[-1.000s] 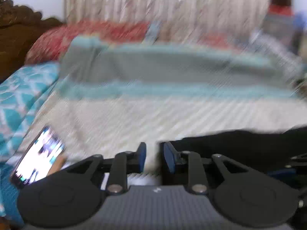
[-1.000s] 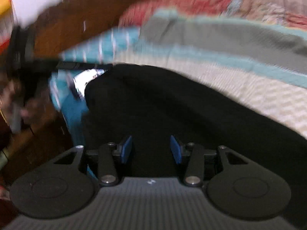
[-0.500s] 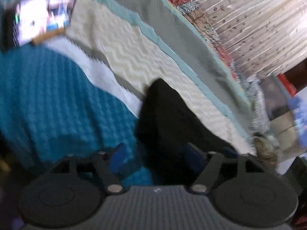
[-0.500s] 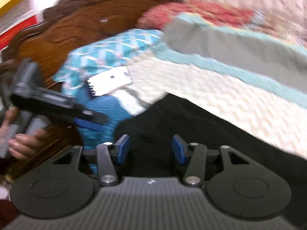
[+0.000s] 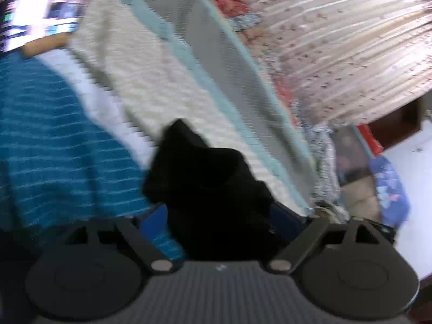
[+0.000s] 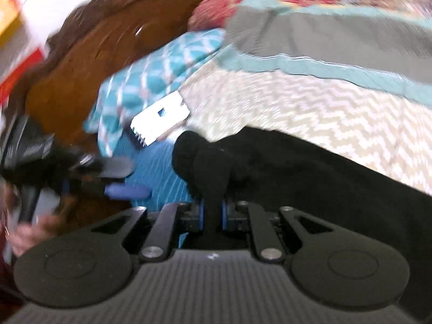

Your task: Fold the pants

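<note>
Black pants (image 6: 297, 167) lie across the cream zigzag bedspread (image 6: 310, 108). My right gripper (image 6: 212, 213) is closing, and its blue pads pinch a bunched fold at the end of the pants. In the left wrist view, my left gripper (image 5: 218, 218) is tilted and its jaws are opening wide. A crumpled end of the pants (image 5: 205, 183) lies between the spread fingers, and the pads do not press on it. The right wrist view shows the left gripper (image 6: 118, 178) at the left edge, held by a hand (image 6: 27, 232).
A phone (image 5: 43, 21) with a lit screen lies near a teal patterned pillow (image 6: 162, 64) and a blue textured cloth (image 5: 54, 148). A carved wooden headboard (image 6: 89, 43) stands behind them. A folded grey blanket with a teal border (image 6: 324, 40) lies further back, and a curtain (image 5: 337, 40) hangs beyond it.
My right gripper went from open to pinched on a fold of the pants. My left gripper rolled over and spread from nearly shut to wide, with the end of the pants now between its fingers.
</note>
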Tool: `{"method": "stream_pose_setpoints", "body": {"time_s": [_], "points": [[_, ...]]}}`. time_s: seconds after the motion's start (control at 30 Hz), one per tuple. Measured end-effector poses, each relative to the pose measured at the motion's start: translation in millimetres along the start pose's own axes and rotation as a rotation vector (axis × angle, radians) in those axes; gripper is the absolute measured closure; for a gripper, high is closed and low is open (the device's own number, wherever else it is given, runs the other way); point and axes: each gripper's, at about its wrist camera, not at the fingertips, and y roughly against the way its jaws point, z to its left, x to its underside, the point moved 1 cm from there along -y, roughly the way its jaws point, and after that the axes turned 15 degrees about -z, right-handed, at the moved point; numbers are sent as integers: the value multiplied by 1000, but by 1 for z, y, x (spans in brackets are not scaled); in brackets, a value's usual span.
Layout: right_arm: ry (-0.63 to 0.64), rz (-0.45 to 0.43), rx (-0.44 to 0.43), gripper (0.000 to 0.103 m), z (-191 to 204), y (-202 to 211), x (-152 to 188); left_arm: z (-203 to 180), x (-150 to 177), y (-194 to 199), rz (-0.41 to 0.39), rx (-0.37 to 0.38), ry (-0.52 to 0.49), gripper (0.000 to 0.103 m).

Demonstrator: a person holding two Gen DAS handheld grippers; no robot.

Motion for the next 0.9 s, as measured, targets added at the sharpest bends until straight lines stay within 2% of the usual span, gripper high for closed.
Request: {"method": "stream_pose_setpoints", "body": {"time_s": [0.07,0.2,0.33,0.37,0.4,0.47,0.5,0.57,0.63,0.7,0.77,0.8,0.83,0.9], "points": [[3,-26,25,89,1,4,-5,-10,-5,-13,10,25,-4,6],[126,-63,66,89,22,6,2,-28,-11,-46,62,47,-21,6],[356,-78,108,89,43,-7,10,-37,-12,-67,94,41,-33,9],[408,-87,109,89,49,-5,13,-36,-13,-71,97,34,-29,20],[458,-98,105,89,55,-3,17,-37,-15,-74,96,30,-25,46],[562,-132,102,89,69,0,20,-39,-23,-75,74,35,-30,70],[620,-157,117,89,74,3,22,-39,-28,-71,44,62,-35,76],[774,-231,151,89,84,8,27,-41,-34,-61,-12,101,-71,78],[917,-266,174,89,89,1,41,-33,-32,-52,-56,87,-105,79],[976,-235,163,88,87,-9,60,-7,-21,-52,-29,26,-48,79],[982,-140,122,87,81,-22,86,20,-5,-55,13,-61,-15,79],[974,-79,97,83,78,-27,99,34,6,-57,37,-110,0,79],[960,-23,80,82,75,-32,110,46,17,-59,60,-150,15,79],[949,12,74,76,72,-32,123,56,26,-52,35,-114,52,79]]}}
